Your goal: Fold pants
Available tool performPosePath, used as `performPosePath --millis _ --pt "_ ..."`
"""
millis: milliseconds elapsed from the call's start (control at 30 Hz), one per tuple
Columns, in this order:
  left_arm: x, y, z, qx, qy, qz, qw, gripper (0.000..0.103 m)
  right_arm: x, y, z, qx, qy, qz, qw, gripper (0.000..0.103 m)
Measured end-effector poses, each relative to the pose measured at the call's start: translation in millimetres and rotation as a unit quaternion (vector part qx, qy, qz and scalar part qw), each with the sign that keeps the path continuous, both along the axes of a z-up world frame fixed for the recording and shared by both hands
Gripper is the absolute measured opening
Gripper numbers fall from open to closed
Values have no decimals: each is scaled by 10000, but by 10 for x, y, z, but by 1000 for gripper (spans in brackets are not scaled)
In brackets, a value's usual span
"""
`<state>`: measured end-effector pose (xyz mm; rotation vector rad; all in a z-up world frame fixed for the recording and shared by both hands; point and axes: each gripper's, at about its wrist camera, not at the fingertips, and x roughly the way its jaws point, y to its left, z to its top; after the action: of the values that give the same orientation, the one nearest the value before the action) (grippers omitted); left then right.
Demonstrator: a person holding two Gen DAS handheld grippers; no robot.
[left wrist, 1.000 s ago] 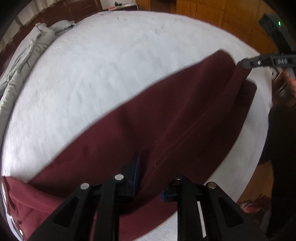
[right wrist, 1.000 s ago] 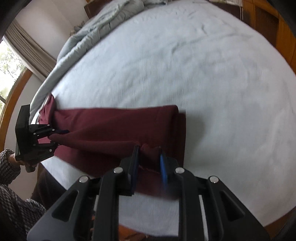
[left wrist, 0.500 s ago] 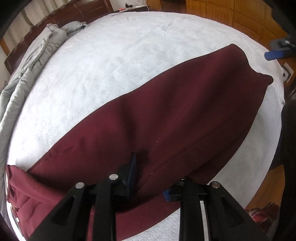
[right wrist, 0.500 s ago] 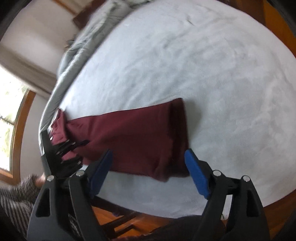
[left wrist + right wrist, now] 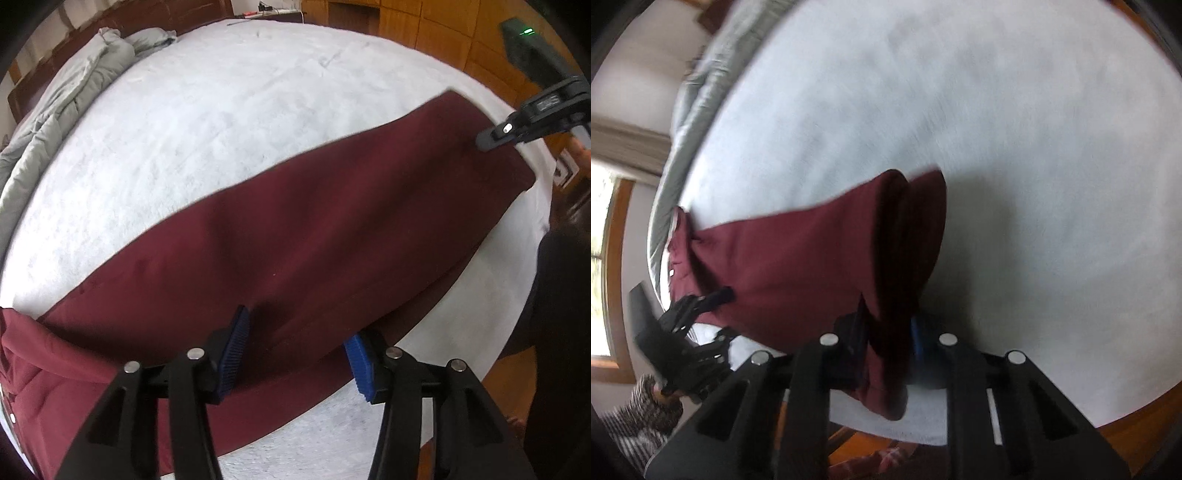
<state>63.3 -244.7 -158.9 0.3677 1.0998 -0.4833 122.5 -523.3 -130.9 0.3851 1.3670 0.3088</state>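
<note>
Dark red pants [image 5: 332, 221] lie folded lengthwise across the white bed [image 5: 221, 110], waist at the lower left. My left gripper [image 5: 297, 350] is over the near edge close to the waist. Its jaws are opening, and the fabric lies between the blue pads [image 5: 234, 350] without being pressed. In the right wrist view the leg ends [image 5: 897, 258] are bunched and lifted off the bed [image 5: 997, 147]. My right gripper [image 5: 886, 332] is closing on them, with cloth pinched between its pads. The right gripper [image 5: 491, 138] also shows at the far leg end, and the left gripper [image 5: 698, 306] near the waist.
A crumpled grey duvet [image 5: 66, 103] runs along the far left side of the bed. Wooden cabinets [image 5: 424, 22] stand behind the bed, and a window [image 5: 602, 258] is at the left. A person's patterned sleeve [image 5: 635, 417] shows near the bed's front edge.
The left jaws, shut on the pants before, have spread apart. The right gripper let go and opened wide, then closed again on the leg ends and raised them.
</note>
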Motion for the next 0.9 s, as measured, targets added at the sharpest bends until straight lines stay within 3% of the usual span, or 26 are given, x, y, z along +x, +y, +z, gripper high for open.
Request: performPosePath --millis 67,133,267,333,400,467,567,633,733,800,900 --pt "-19 -30 54 -269 -5 97 9996 53 -66 -100 159 23 -99 -80 9999 17" --pt "-46 -109 32 -406 -71 98 9991 59 -112 -205 130 -22 -20 -274 9996 16" --pt "-107 -236 -178 -364 55 28 9993 65 -76 -117 -452 -528 594 -405 9960 18" --pt "-137 -208 -188 -412 -15 -67 9991 65 -36 -13 -541 -743 551 -477 9946 20" --pt "-166 -105 -113 -608 161 -47 9980 65 -13 79 -445 -1007 543 -305 9930 31" --pt "-216 124 24 -933 313 118 9951 65 -29 227 -216 -1531 317 -32 9877 66" --pt "-232 626 268 -1346 463 581 9881 72 -99 436 261 -2046 -256 1 9785 65" --pt "-169 1069 356 -1421 478 1035 9833 78 -121 751 559 -1632 -661 236 9841 65" --pt "-24 1775 447 -1376 598 1907 9701 80 -118 1454 709 -831 -919 1102 9861 67" --pt "26 2236 425 -1405 738 2486 9555 80 -124 2181 655 -377 -981 1931 9755 68" --pt "-11 2824 426 -1341 786 3230 9336 80 -175 3044 405 -331 -887 2839 9542 68"
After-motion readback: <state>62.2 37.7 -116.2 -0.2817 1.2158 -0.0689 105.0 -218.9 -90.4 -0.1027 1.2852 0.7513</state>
